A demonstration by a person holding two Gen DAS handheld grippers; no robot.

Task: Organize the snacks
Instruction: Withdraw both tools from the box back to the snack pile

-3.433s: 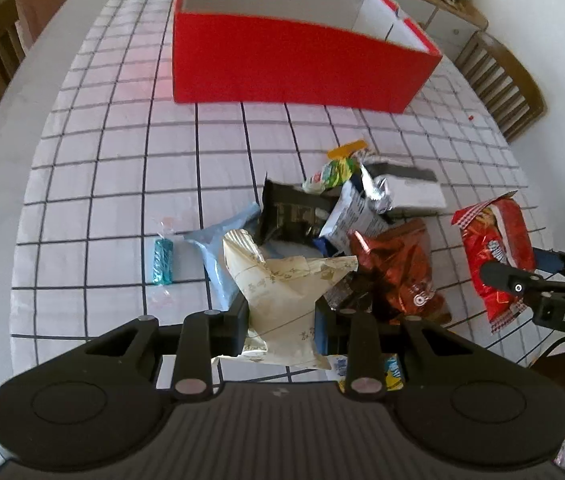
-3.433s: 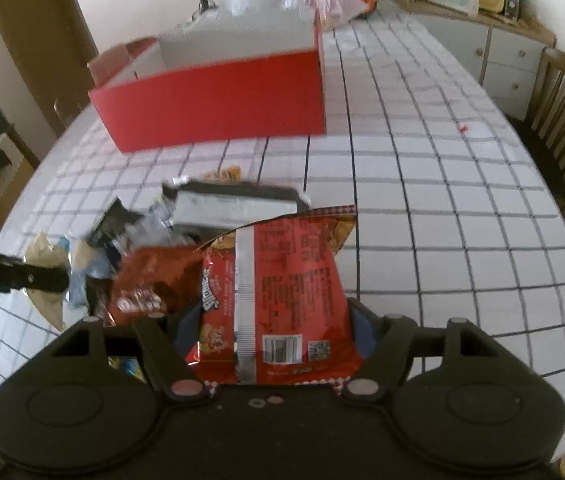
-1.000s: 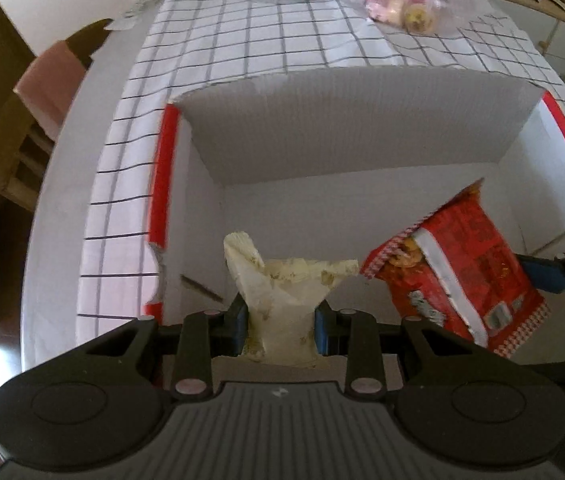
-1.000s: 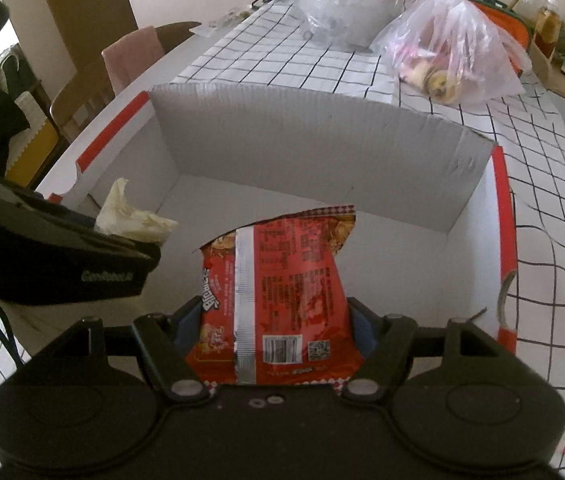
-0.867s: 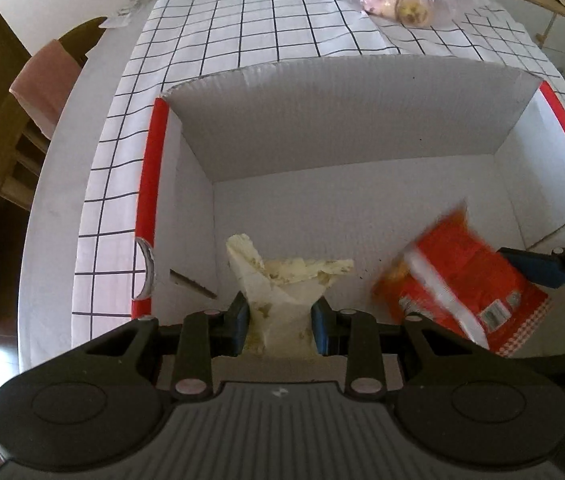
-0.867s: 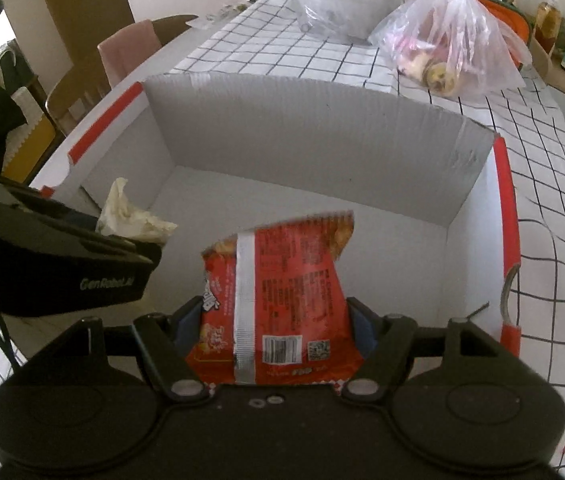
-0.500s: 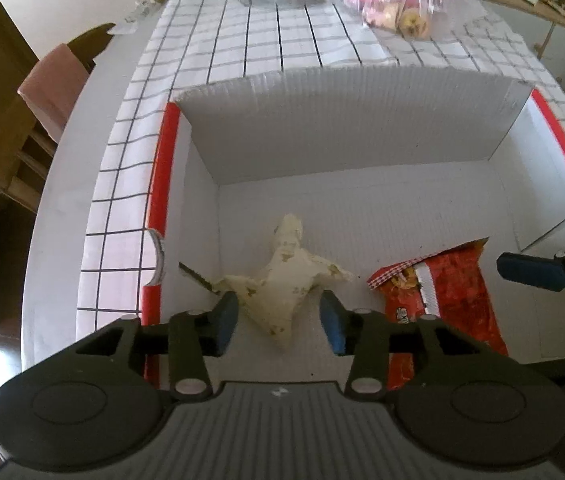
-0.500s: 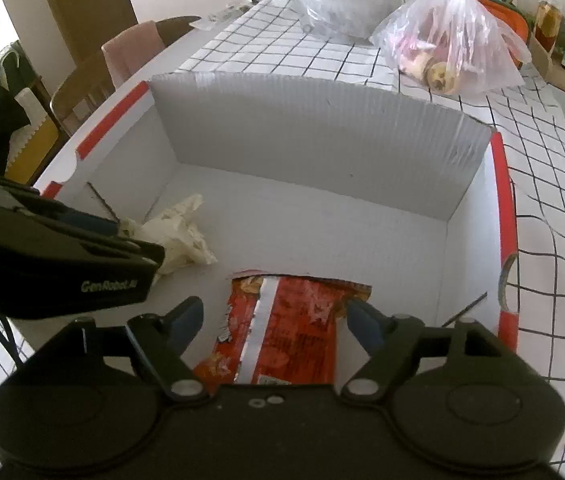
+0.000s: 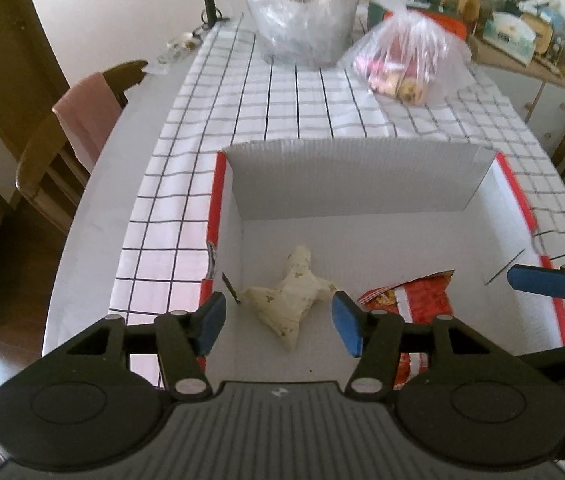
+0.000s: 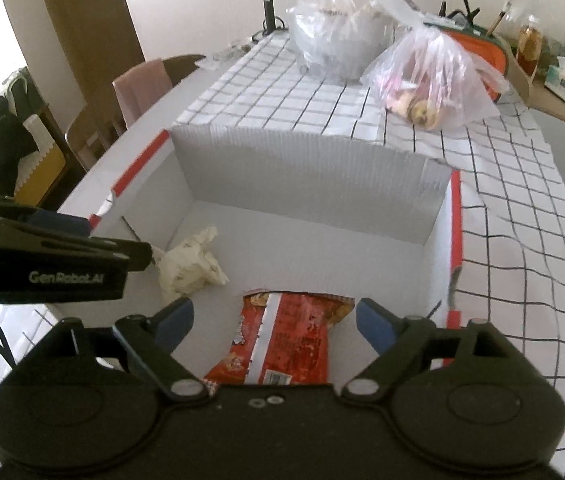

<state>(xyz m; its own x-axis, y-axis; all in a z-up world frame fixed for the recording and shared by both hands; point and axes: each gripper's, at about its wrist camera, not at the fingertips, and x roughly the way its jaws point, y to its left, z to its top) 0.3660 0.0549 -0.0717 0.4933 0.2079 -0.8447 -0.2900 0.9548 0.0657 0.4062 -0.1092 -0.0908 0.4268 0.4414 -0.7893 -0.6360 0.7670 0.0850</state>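
We look down into an open box (image 9: 362, 184) on a table (image 9: 282, 112). Inside, a crumpled packet (image 9: 288, 304) lies at the left, a flat snack bag (image 10: 286, 344) to its right. Behind the box sit two plastic bags (image 10: 430, 80).

A grid-patterned tablecloth (image 9: 282, 96) covers the tabletop (image 9: 94, 184). A wooden chair (image 9: 42, 168) draped with pink cloth stands beside it, a cluttered sideboard (image 9: 530, 64) along the pale wall (image 9: 122, 8).
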